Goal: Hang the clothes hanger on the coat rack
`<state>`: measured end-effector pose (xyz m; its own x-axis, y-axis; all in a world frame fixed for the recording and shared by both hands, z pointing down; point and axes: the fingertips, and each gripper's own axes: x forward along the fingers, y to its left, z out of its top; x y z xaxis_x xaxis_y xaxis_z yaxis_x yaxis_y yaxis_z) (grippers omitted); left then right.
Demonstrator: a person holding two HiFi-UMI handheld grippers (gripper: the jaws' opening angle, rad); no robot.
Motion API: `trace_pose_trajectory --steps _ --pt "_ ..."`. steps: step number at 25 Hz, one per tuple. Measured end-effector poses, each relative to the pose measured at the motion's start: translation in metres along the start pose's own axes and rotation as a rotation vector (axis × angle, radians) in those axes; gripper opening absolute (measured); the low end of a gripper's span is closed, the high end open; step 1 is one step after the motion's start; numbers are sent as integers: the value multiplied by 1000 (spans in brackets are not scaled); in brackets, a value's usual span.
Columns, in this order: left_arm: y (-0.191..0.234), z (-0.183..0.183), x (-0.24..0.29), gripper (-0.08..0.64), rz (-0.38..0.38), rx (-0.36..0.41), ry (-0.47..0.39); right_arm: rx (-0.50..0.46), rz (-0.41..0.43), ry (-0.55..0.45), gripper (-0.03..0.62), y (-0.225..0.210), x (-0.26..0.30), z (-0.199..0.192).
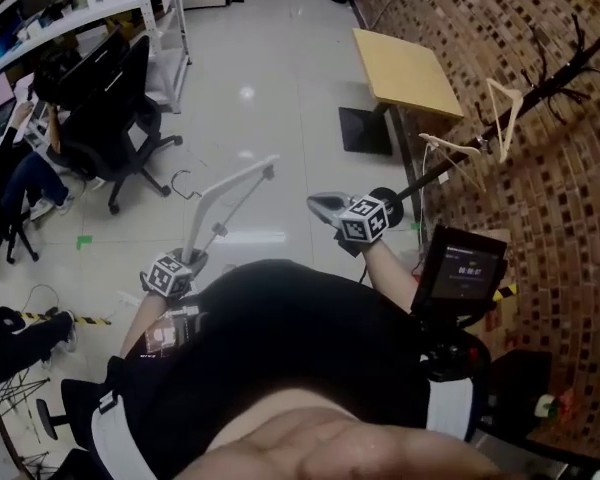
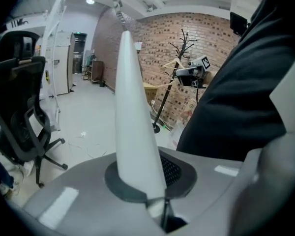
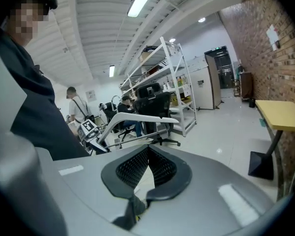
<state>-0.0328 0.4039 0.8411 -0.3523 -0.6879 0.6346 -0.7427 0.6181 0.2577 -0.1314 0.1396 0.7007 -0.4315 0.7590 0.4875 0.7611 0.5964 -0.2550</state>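
Hanger (image 1: 230,193), white, sits clamped in the jaws of the left gripper (image 1: 192,260), well apart from the coat rack (image 1: 540,88); jaws of the right gripper (image 1: 325,206) meet on nothing.

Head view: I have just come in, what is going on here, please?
A person holds a gripper in each hand. The left claw is shut on one arm of a white clothes hanger, which sticks out in front of the person. The right claw is shut and holds nothing. The black coat rack stands by the brick wall, and two wooden hangers hang on it. The white hanger is not yet on the rack.
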Motion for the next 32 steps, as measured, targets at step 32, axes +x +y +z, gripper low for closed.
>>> trace_pose_trajectory --steps 32 --pt "45 540 326 18 -548 594 -6 171 -694 -352 15 -307 -288 129"
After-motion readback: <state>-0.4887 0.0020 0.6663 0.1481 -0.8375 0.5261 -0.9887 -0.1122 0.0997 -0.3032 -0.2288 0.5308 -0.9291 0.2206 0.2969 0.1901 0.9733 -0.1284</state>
